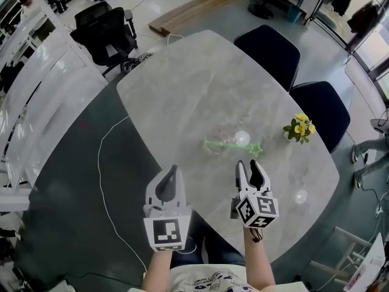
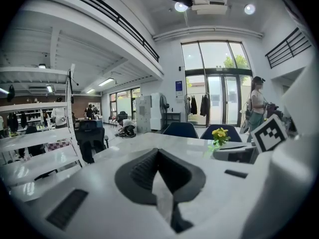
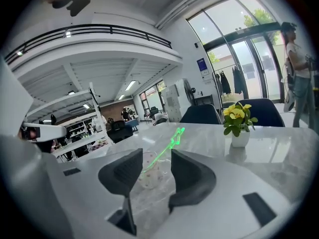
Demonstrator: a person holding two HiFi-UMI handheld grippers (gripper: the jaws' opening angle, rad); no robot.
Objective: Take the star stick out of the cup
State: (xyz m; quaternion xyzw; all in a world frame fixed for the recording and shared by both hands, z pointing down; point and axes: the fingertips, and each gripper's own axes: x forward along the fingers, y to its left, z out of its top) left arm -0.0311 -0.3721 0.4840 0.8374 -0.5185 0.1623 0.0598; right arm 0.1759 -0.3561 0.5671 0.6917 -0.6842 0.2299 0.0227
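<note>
A clear cup (image 1: 219, 142) stands on the marble table (image 1: 182, 90), and a green star stick (image 1: 234, 146) leans in it with its star end (image 1: 257, 149) toward the right. My right gripper (image 1: 251, 166) is open, just short of the cup on the near side, with nothing held. In the right gripper view the cup (image 3: 149, 172) and the stick (image 3: 164, 151) show through the gap of my right gripper (image 3: 156, 157). My left gripper (image 1: 172, 171) is shut and empty, to the left of the cup and nearer me; in its own view the left gripper (image 2: 158, 156) points over the table.
A small white pot of yellow flowers (image 1: 298, 128) (image 3: 238, 122) (image 2: 219, 135) stands to the right of the cup near the table edge. Dark chairs (image 1: 270, 50) line the far right side. A white cable (image 1: 103, 181) trails on the floor at left.
</note>
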